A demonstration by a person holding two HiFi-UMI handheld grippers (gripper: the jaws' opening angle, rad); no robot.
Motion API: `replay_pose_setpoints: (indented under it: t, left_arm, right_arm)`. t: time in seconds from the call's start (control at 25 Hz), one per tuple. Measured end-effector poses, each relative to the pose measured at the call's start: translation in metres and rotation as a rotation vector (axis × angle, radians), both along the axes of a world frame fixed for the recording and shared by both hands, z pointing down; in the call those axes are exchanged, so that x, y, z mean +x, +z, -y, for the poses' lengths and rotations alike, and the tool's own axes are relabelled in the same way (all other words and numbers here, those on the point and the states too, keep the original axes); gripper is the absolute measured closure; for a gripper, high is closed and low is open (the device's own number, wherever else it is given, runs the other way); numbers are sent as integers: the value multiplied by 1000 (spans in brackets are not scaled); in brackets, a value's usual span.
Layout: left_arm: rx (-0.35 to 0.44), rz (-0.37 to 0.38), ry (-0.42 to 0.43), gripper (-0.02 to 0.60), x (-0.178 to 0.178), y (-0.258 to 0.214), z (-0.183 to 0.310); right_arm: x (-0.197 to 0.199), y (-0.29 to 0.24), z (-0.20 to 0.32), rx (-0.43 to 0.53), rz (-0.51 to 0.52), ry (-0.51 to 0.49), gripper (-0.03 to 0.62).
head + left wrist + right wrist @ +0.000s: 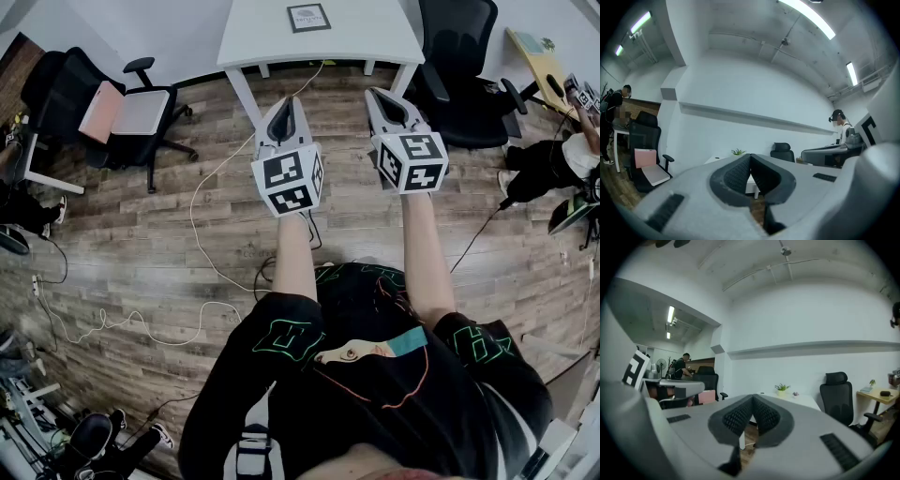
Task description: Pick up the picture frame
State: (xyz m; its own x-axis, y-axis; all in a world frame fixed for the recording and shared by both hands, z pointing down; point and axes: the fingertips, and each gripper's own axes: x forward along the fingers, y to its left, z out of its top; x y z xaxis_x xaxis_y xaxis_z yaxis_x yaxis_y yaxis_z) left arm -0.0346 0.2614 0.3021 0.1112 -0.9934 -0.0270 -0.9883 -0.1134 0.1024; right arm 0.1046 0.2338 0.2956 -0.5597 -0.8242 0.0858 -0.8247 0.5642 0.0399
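A small dark picture frame (308, 17) lies flat on the white table (375, 37) at the top of the head view. My left gripper (285, 105) and right gripper (382, 96) are held level side by side over the wooden floor, short of the table's near edge. Both are shut with nothing between the jaws. In the left gripper view the left gripper (750, 156) has its ribbed pads pressed together, with the table (715, 160) beyond. In the right gripper view the right gripper (753, 398) is shut the same way, with the table (799, 400) ahead. The frame is hidden in both gripper views.
A black office chair (112, 108) with a pink pad stands at the left, another black chair (459, 66) right of the table. White cables (202, 225) trail across the floor. A small plant (781, 389) sits on the table. A person (553, 159) sits at the far right.
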Motion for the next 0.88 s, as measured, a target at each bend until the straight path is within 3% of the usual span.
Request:
replay_pose_setpoints:
  t: [0.88]
  left_arm:
    - [-41,-26,46,581,-2,14,18]
  right_arm:
    - [10,6,11,-34,14,58,589]
